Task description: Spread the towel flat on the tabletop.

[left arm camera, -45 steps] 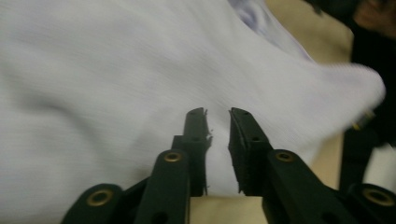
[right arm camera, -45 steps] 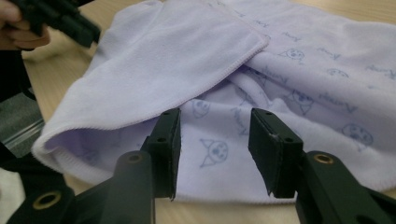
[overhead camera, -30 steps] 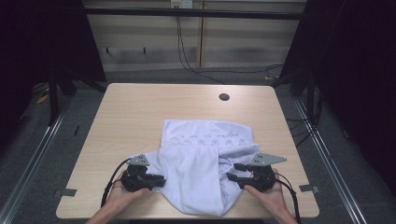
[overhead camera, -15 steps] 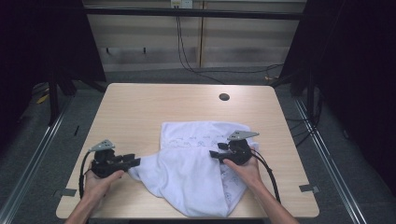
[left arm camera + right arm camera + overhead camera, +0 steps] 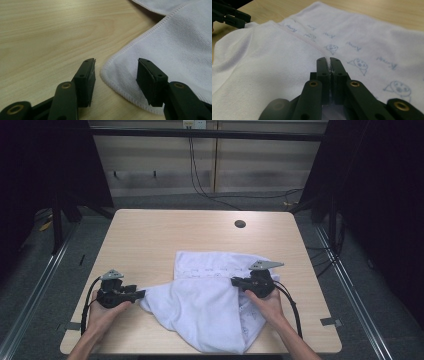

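High view: a white towel (image 5: 210,305) lies partly folded on the near half of the wooden worktop (image 5: 165,235), nearer the right side, with one flap drawn across it. The cloth's long axis runs roughly from its far edge toward the person, and a drawn-out corner points left, toward the left claw (image 5: 141,293). That claw rests on the worktop just at this corner, held in the left hand (image 5: 102,312). The right claw (image 5: 235,281) sits on the towel's right part, pointing left across the cloth, with the right hand (image 5: 267,302) behind it. A small dark hole (image 5: 240,224) sits well apart at the far side of the worktop.

Left gripper view: the left claw (image 5: 116,72) stands moderately wide, its jaws having just been opening. The towel's rounded, hemmed corner (image 5: 117,75) lies flat between the jaws, and neither pad presses on it, so the corner is let go.

Right gripper view: the right claw (image 5: 330,60) has just been closing and its jaws now stand together, with a thin edge of cloth seeming pinched between them where a stitched seam (image 5: 299,37) runs across the printed side of the towel (image 5: 362,37). The left claw (image 5: 235,21) shows far off at the upper left.

The step in hand seems to be a fold: one corner just laid out on the left, a fresh grip taken on the right. The next move likely calls for lifting the pinched edge and carrying it across without dragging the layers beneath, while the left claw either holds clear or takes a matching edge.
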A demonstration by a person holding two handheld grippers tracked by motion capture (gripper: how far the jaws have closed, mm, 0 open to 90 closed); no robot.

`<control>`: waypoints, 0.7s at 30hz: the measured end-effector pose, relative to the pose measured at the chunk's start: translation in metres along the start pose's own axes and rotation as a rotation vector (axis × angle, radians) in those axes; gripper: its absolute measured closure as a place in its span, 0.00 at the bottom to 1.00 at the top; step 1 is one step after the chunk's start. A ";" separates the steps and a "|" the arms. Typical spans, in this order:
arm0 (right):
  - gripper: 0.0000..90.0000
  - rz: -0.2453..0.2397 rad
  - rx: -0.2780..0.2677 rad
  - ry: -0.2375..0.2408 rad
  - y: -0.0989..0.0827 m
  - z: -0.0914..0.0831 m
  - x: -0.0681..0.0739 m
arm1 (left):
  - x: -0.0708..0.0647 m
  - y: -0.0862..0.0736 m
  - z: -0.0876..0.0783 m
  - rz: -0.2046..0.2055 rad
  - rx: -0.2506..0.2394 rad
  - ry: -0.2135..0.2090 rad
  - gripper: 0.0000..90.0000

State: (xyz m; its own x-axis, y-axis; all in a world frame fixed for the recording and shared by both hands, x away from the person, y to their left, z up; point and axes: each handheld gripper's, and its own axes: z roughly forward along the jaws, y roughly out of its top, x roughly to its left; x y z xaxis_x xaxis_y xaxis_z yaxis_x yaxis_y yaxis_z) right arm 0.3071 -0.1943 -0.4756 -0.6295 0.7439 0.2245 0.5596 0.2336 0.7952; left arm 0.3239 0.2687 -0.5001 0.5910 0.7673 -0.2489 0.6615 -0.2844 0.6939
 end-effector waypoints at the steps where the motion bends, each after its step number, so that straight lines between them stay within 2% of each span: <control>1: 0.97 0.000 -0.009 0.002 0.000 -0.003 -0.001 | -0.002 0.001 0.001 0.018 0.006 0.004 0.56; 3: 0.96 0.004 -0.016 -0.001 -0.001 -0.008 -0.002 | -0.008 0.001 0.005 0.056 0.013 -0.035 0.66; 4: 0.96 0.007 -0.015 -0.005 -0.002 -0.009 -0.003 | -0.012 0.001 0.006 0.096 0.027 -0.037 0.71; 6: 0.96 0.010 -0.017 -0.005 -0.002 -0.010 -0.006 | -0.020 0.002 0.009 0.150 0.053 -0.055 0.88; 7: 0.96 0.009 -0.019 -0.010 -0.002 -0.009 -0.007 | -0.024 0.002 0.010 0.153 0.056 -0.056 0.94; 10: 0.93 0.011 -0.022 -0.008 -0.001 -0.008 -0.009 | -0.025 0.004 0.010 0.136 0.028 -0.103 0.96; 12: 0.90 0.005 -0.024 -0.006 0.000 -0.008 -0.009 | -0.023 0.006 0.004 0.104 -0.029 -0.140 0.96; 15: 0.92 0.009 -0.041 0.007 0.003 -0.009 -0.010 | -0.021 0.009 -0.008 0.084 -0.098 -0.154 0.96; 16: 0.97 0.008 -0.045 0.017 0.004 -0.009 -0.010 | -0.020 0.010 -0.011 0.082 -0.111 -0.160 0.96; 19: 0.97 -0.004 -0.043 0.024 0.005 -0.010 -0.007 | -0.021 0.010 -0.017 0.076 -0.137 -0.167 0.96; 20: 0.98 -0.011 -0.055 0.042 0.008 -0.015 -0.004 | -0.022 0.010 -0.023 0.058 -0.172 -0.196 0.96; 21: 0.98 -0.011 -0.055 0.042 0.008 -0.015 -0.004 | -0.022 0.010 -0.023 0.058 -0.172 -0.196 0.96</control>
State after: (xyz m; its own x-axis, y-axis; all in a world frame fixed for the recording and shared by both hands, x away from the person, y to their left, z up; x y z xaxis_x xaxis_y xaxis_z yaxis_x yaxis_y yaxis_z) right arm 0.3060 -0.2046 -0.4611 -0.6581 0.7145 0.2376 0.5228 0.2064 0.8271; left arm 0.3075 0.2622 -0.4723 0.7150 0.6218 -0.3197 0.5457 -0.2104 0.8111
